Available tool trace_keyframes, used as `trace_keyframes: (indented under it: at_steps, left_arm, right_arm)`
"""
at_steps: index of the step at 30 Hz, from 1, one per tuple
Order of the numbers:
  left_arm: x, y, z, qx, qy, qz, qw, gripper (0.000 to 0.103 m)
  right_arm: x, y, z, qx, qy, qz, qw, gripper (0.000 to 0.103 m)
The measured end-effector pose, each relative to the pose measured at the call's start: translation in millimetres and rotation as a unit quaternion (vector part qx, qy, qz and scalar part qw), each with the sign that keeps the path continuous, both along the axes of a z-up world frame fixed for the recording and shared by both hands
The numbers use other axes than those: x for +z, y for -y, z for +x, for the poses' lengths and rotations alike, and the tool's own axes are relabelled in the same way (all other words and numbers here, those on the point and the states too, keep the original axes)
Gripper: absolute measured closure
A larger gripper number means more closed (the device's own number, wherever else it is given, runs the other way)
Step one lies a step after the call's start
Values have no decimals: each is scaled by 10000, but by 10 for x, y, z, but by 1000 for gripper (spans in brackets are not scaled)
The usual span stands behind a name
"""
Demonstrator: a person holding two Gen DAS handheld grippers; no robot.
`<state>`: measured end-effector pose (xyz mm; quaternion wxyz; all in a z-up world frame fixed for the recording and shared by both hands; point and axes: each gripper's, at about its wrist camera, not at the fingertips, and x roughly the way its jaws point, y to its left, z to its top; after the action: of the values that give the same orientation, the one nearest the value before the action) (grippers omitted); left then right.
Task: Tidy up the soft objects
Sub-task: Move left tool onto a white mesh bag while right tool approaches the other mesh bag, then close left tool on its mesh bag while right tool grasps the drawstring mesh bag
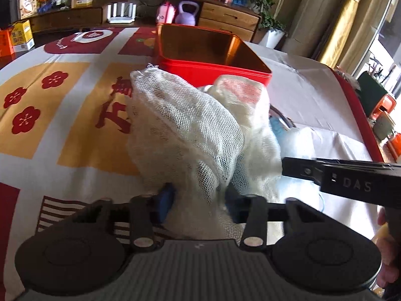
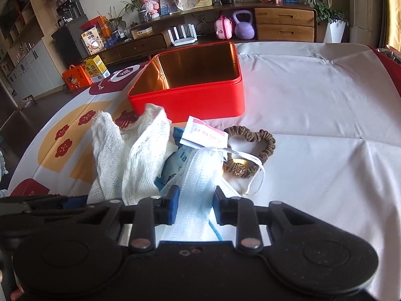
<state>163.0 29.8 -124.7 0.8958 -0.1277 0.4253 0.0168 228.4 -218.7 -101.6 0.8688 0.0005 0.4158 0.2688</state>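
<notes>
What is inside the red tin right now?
The red tin shows only bare gold walls and floor; no soft items are visible inside. Its near inner corner is hidden by the front wall, and in the left view the gauze cloth covers part.

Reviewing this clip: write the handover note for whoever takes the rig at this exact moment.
Left gripper: shut on the white gauze cloth, lifted in a bunch.
Right gripper: shut on the blue face mask.
Red tin: open, nothing visible inside, just beyond the pile.
Still on the tablecloth: brown scrunchie, small white packet.
Done: nothing in the tin yet.
Left: probably drop both held items in, then the rest.
</notes>
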Motion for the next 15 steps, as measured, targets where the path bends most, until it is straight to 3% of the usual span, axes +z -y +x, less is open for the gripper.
trace_keyframes:
  at_steps: [3, 6, 15]
  left_arm:
    - [28, -75, -41, 30, 53, -173, 9998, 74]
    - [82, -86, -96, 5, 156, -66, 9999, 84]
    - [337, -183, -295, -14, 511, 135, 9986, 89]
  right_arm:
    - [34, 11, -74, 9, 58, -14, 10000, 82]
    - [86, 44, -174, 16, 141, -41, 9999, 84]
    - [289, 189, -447, 67, 332, 4, 9994, 85]
